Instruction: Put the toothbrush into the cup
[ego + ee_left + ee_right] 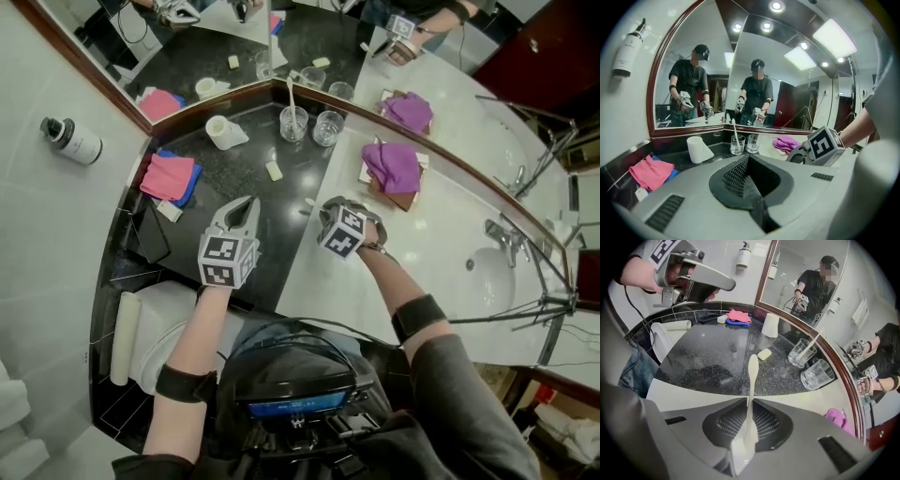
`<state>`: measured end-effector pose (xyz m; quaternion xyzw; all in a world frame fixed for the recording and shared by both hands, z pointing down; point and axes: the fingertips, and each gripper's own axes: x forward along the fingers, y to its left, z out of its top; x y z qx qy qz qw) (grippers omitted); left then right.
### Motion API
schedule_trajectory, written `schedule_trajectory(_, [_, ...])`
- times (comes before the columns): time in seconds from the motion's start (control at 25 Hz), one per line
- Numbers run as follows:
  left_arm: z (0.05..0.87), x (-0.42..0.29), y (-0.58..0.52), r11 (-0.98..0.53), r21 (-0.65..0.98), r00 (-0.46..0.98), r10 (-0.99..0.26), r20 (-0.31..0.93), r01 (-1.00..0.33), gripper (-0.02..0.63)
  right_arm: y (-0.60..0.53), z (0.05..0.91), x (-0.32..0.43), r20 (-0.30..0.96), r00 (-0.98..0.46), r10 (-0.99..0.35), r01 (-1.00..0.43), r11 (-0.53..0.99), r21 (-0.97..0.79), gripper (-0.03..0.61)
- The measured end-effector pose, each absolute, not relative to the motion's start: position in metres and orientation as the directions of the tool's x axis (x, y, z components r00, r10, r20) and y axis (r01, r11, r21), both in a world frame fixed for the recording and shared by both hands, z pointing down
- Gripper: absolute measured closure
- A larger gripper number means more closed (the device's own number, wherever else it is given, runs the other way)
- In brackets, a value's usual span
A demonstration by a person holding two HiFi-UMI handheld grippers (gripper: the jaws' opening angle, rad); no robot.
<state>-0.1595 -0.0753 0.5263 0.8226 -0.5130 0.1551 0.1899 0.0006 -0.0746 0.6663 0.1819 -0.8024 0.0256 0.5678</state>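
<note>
My right gripper [750, 400] is shut on a white toothbrush [751, 380], whose long end sticks out ahead of the jaws over the dark counter. In the head view this gripper [330, 214] points steeply down at the seam between the dark and white counter. Two glass cups stand by the mirror. The left cup [801, 352] [293, 122] holds another white toothbrush [291, 94]; the right cup [817, 375] [328, 127] holds nothing. My left gripper [247, 202] [749, 157] hovers over the dark counter, shut with nothing in it.
A white paper roll [223, 131], a pink cloth [169, 175] and a small soap bar [274, 171] lie on the dark counter. A purple cloth [394, 167] sits on a box to the right, near the sink [469, 267] and faucet [504, 239]. The toilet [155, 328] is below left.
</note>
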Motion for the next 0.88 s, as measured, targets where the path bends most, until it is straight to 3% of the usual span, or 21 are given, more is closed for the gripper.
schedule_trajectory(0.72, [0.545, -0.186, -0.061, -0.341, 0.161, 0.375, -0.793, 0.48, -0.926, 0.614, -0.07, 0.72, -0.008, 0.949, -0.242, -0.204, -0.24, 0.96, 0.145, 0.505])
schedule_trajectory(0.8, [0.545, -0.185, -0.06, -0.343, 0.162, 0.378, -0.794, 0.476, -0.925, 0.614, -0.067, 0.723, -0.006, 0.951, -0.241, -0.194, -0.242, 0.961, 0.135, 0.437])
schedule_trajectory(0.88, [0.544, -0.184, -0.06, -0.344, 0.16, 0.377, -0.795, 0.475, -0.925, 0.614, -0.065, 0.724, -0.005, 0.952, -0.243, -0.184, -0.244, 0.962, 0.124, 0.43])
